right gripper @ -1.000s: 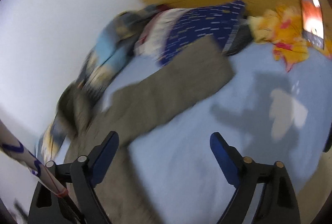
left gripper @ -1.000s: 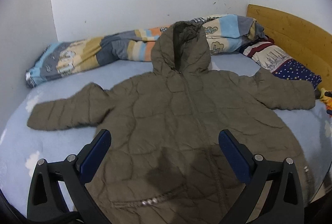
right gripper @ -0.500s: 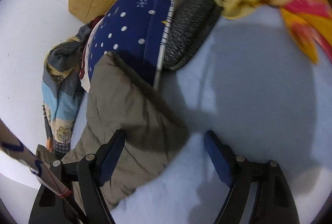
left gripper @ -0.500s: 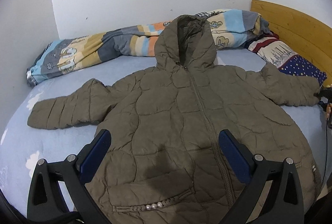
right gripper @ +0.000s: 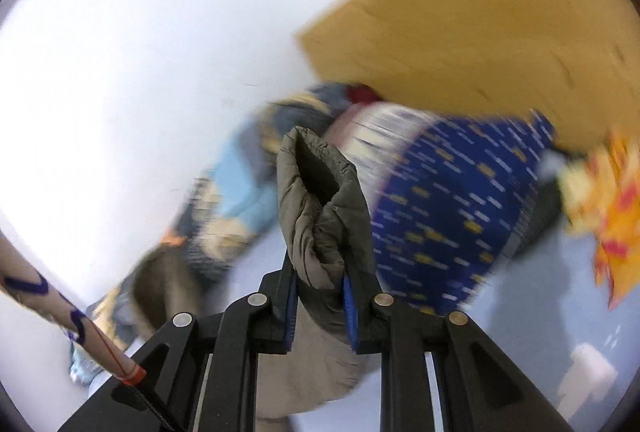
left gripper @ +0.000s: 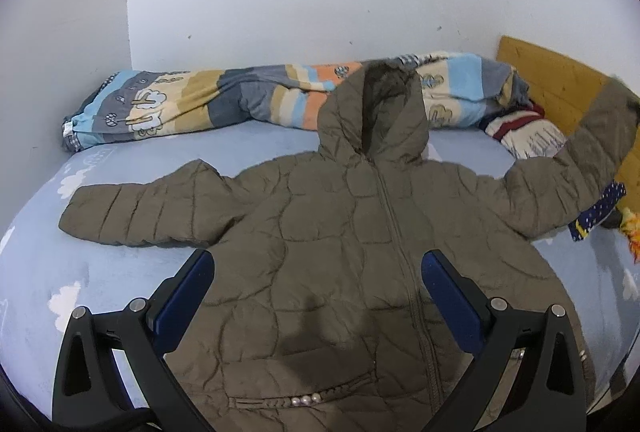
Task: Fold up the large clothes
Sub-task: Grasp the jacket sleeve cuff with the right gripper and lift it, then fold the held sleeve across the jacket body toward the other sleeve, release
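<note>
Olive-green quilted hooded jacket [left gripper: 360, 252] spread flat, zip side up, on light-blue bed sheet [left gripper: 48, 272], hood toward 12 o'clock. Right gripper [right gripper: 320, 306] closed tight on cuff of right-hand sleeve [left gripper: 592, 152], lifted off the bed at 2 o'clock. Left gripper [left gripper: 318, 296] wide open above lower front, holding nothing. Folding only beginning: left sleeve [left gripper: 132, 214] at 9 o'clock flat, body unfolded.

Even indoor light; right wrist view motion-blurred, fisheye edges dark.
</note>
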A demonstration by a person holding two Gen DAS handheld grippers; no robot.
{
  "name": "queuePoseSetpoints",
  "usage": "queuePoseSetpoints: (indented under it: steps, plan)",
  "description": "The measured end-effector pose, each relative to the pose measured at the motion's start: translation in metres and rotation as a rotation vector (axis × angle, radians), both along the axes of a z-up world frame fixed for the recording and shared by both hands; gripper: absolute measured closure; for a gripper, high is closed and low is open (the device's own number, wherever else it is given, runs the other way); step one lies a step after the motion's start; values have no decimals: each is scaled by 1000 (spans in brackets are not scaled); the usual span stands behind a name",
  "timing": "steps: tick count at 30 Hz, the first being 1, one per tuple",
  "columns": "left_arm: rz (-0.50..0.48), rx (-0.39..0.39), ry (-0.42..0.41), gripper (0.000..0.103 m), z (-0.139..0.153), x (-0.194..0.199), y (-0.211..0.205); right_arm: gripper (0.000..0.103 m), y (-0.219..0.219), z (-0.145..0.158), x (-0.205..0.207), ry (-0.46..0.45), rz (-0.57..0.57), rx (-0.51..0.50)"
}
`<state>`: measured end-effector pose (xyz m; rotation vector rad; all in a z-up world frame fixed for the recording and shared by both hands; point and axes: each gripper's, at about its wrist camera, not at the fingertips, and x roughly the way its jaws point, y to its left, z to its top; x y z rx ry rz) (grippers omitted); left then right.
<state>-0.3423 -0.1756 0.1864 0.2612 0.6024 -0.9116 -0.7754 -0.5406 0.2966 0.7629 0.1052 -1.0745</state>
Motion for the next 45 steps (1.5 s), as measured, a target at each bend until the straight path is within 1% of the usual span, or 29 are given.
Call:
queuePoseSetpoints:
  steps: [2, 3, 5, 7, 9, 11, 12, 14, 17, 20, 23, 26, 29, 33, 34, 36, 37, 38, 39, 41, 43, 45]
  plan:
    - [9, -10, -1, 0, 3, 2, 6, 83, 20, 36, 39, -15, 83, -49]
    - [15, -11, -3, 0, 5, 3, 7, 83, 29, 43, 53, -18, 110, -60]
    - [25, -16, -7, 0, 6, 5, 13, 83, 53, 64, 96, -39, 205, -87]
    - [37, -18, -4, 0, 7, 10, 19, 83, 72, 69, 132, -45, 268, -84]
    - [53, -21, 5, 0, 7, 16, 25, 83, 83, 66, 169, -30, 339, -71]
    - [64, -25, 23, 0, 6, 22, 30, 83, 94, 51, 208, 4, 397, -53]
    - [71, -26, 30, 0, 6, 24, 33, 83, 98, 36, 231, 14, 435, -22]
    - [83, -29, 33, 0, 5, 27, 36, 83, 103, 10, 261, 43, 475, 18]
    - [92, -20, 37, 0, 2, 32, 37, 83, 112, -39, 315, 102, 548, 80]
    - [106, -4, 41, 0, -3, 36, 36, 83, 116, -86, 352, 144, 599, 143]
    - [119, 1, 64, 0, -6, 43, 36, 83, 129, -131, 389, 194, 636, 206]
    - [120, 6, 71, 0, -9, 45, 33, 83, 133, -162, 405, 201, 655, 235]
    - [113, 25, 71, 0, -12, 46, 27, 83, 136, -182, 415, 186, 671, 262]
    - [105, 43, 73, 0, -17, 45, 18, 83, 141, -192, 426, 178, 697, 292]
    - [105, 50, 70, 0, -19, 45, 14, 82, 140, -196, 426, 167, 713, 310]
    - [103, 62, 70, 0, -22, 46, 7, 69, 142, -196, 431, 135, 752, 343]
    - [102, 65, 69, 0, -23, 46, 3, 57, 141, -196, 430, 115, 784, 361]
    - [103, 71, 64, 0, -24, 46, -2, 51, 141, -192, 426, 95, 815, 367]
    - [102, 78, 58, 0, -26, 47, -7, 48, 141, -188, 424, 81, 833, 366]
    - [93, 95, 50, 0, -30, 48, -19, 33, 140, -176, 412, 44, 878, 348]
    - [88, 115, 44, 0, -35, 50, -30, 29, 136, -164, 395, 38, 889, 306]
    - [74, 139, 37, 0, -41, 49, -40, 29, 124, -157, 373, 81, 820, 258]
